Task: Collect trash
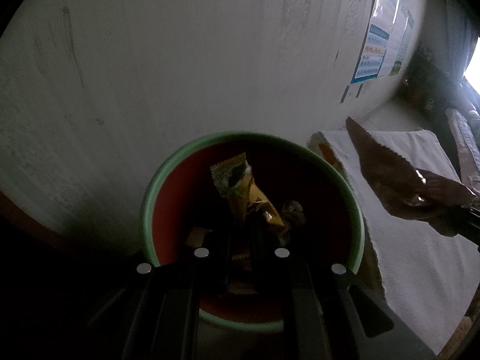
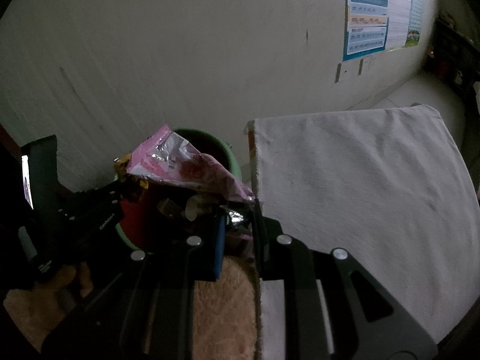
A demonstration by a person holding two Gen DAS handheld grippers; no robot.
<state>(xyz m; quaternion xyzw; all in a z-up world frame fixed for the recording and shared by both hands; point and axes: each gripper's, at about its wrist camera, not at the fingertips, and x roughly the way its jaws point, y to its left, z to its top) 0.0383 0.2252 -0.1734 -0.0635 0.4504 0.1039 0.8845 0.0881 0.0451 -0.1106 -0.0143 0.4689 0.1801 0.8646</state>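
You've got both loads at the bin [image 1: 150, 207]: your left gripper [image 1: 240, 228] pinches the yellow wrapper [image 1: 240, 186] over its mouth, your right gripper [image 2: 238, 219] pinches the pink wrapper [image 2: 180, 162] near its rim. Next, I'd say, spread the jaws and drop them.

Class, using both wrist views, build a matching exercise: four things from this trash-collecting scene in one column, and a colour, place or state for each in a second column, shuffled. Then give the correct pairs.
Column one:
1. bin
2. yellow wrapper
3. pink wrapper
4. white cloth

Column two:
A. pinched in the right gripper, foil lining showing
B. green rim, red inside
C. spread over the table beside the bin
D. held over the bin by the left gripper

Pairs: 1-B, 2-D, 3-A, 4-C
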